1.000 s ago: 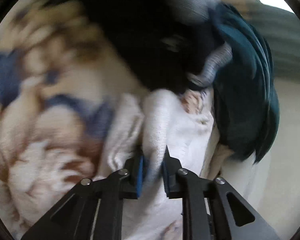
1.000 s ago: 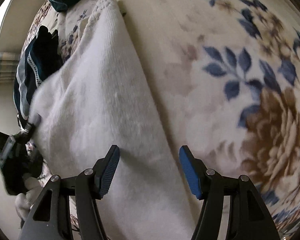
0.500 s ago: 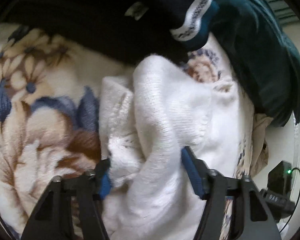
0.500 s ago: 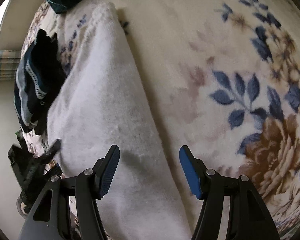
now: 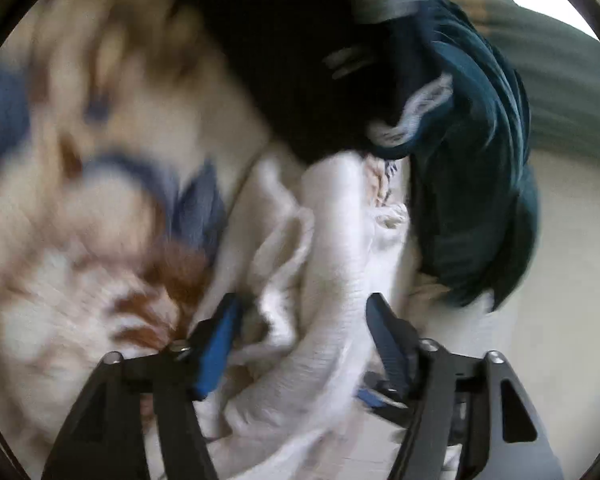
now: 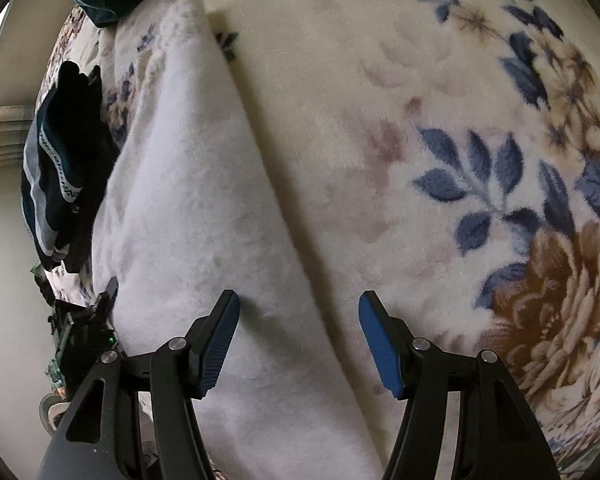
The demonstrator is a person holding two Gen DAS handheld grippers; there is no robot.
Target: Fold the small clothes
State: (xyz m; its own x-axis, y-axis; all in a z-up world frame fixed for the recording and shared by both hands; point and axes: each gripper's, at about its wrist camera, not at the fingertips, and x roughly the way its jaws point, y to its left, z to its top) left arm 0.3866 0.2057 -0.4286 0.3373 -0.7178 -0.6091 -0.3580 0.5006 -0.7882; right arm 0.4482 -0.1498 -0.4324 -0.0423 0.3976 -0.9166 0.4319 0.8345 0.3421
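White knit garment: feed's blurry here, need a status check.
Left gripper opening, white knit garment bunched loose between jaws. Right gripper open, empty. Dark clothes pile crowds beside it.

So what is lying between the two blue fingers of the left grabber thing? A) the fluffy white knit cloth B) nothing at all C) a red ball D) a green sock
A: in the left wrist view, the bunched white knit cloth runs up between the blue pads of the left gripper, whose jaws are opening and no longer pinch it.
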